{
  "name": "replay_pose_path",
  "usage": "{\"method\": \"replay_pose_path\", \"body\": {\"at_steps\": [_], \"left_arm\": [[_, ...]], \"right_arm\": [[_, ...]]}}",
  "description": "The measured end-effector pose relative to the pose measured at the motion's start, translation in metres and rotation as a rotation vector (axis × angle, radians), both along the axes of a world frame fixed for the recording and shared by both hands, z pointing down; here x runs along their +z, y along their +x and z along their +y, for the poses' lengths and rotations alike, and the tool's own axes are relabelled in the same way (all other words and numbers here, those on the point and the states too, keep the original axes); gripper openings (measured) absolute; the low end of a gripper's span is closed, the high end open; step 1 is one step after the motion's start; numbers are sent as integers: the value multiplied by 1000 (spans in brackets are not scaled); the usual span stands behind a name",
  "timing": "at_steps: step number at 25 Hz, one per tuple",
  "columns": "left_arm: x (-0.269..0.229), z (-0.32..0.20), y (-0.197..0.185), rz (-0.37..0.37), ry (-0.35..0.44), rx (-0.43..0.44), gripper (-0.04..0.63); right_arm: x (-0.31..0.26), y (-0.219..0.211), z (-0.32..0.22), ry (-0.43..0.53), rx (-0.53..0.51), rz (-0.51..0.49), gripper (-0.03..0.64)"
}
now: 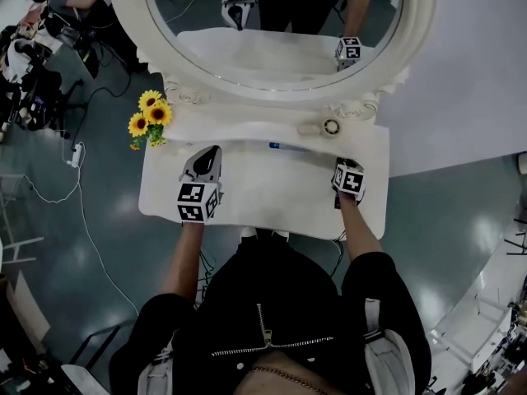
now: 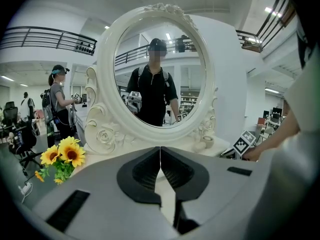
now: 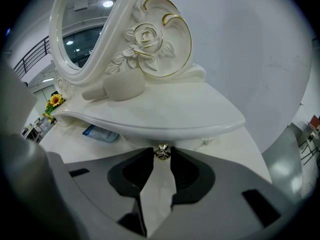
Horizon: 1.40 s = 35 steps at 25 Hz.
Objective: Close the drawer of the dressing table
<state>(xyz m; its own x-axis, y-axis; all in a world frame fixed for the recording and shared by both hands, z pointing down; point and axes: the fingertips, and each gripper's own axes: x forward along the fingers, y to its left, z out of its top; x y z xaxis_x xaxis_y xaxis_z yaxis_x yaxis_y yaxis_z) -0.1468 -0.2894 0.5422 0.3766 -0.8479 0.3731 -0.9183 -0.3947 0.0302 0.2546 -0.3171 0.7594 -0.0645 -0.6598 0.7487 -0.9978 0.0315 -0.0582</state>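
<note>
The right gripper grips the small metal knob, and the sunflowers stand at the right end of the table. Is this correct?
Not quite. The sunflowers stand at the left end of the table, as the head view shows. The rest holds: the right gripper does grip the small metal knob.

One mirror (image 1: 272, 23), one drawer (image 1: 272, 197), two grippers (image 1: 212, 151) (image 1: 340, 165), three sunflowers (image 1: 150, 113).

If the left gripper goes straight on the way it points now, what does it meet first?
Probably the white shelf below the mirror frame, just ahead of the shut left gripper; depth is unclear.
</note>
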Motion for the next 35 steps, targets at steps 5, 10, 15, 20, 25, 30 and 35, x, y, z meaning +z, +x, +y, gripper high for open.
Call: {"method": "replay_pose_path", "body": {"at_steps": [5, 10, 15, 20, 25, 30, 35], "left_arm": [[1, 4, -1, 0, -2, 0, 21], [-1, 6, -2, -3, 12, 7, 21], [-4, 8, -1, 4, 21, 22, 21], [-6, 12, 0, 4, 33, 46, 21], [-11, 18, 2, 13, 47, 69, 21], [-13, 26, -1, 13, 52, 83, 21], [-16, 33, -5, 19, 66, 85, 21]], "right_arm": [[0, 0, 0, 6, 6, -15, 115], [2, 0, 4, 10, 36, -44, 147], [-5, -1, 26, 34, 49, -81, 156], [-21, -11, 55, 105, 45, -91, 105], [-33, -22, 79, 169, 35, -59, 6], [-40, -29, 95, 184, 41, -46, 6], [-48, -34, 100, 197, 34, -37, 6]]}}
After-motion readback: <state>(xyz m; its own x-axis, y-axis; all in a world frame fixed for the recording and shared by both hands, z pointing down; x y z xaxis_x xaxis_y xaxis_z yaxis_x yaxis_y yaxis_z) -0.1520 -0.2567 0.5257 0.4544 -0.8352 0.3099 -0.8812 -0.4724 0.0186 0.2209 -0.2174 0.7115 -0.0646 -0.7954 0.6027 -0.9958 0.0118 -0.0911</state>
